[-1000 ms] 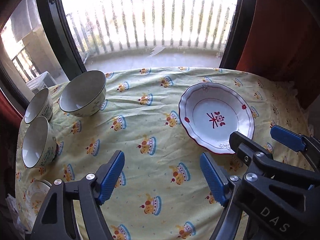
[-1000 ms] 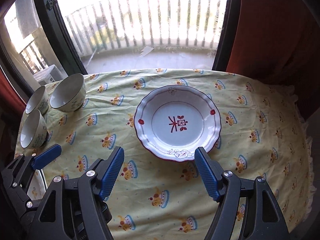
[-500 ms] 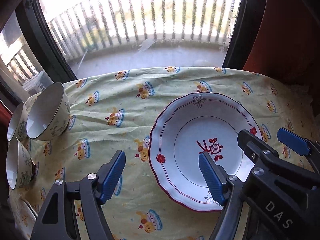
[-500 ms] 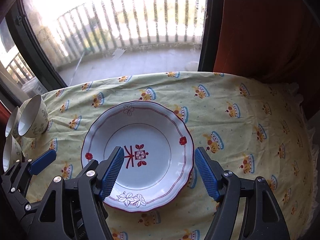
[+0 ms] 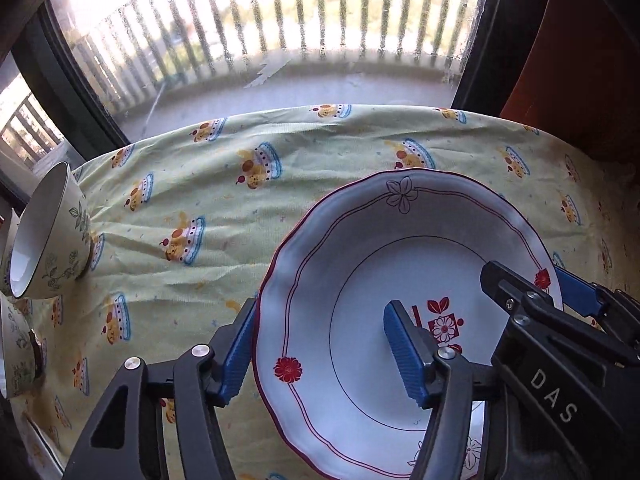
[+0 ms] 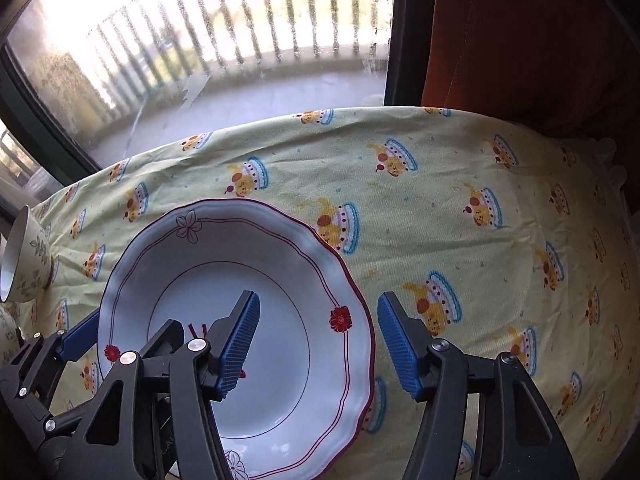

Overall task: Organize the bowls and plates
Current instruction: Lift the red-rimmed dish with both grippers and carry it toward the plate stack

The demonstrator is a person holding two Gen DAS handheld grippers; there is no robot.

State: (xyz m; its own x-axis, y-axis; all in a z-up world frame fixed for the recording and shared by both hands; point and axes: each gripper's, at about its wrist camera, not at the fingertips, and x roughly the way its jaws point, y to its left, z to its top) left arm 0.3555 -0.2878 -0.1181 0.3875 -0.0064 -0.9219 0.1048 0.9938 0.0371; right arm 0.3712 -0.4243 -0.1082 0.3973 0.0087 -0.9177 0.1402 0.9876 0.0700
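A white deep plate (image 5: 360,280) with a red scalloped rim and a red flower mark lies on the yellow patterned tablecloth (image 5: 224,200). My left gripper (image 5: 320,344) is open and straddles the plate's left rim, one finger outside, one over the well. My right gripper (image 6: 318,338) is open and straddles the plate's (image 6: 240,260) right rim the same way. A floral bowl (image 5: 48,240) stands at the far left, also seen in the right wrist view (image 6: 22,264).
More floral bowls (image 5: 16,344) sit at the table's left edge, partly cut off. A window with balcony railing (image 5: 280,40) lies behind the table. A red-brown curtain (image 6: 540,40) hangs at the back right.
Both grippers have moved forward and down onto the plate; their fingers now straddle its left and right rims. The bowls have slid toward the left edge of view.
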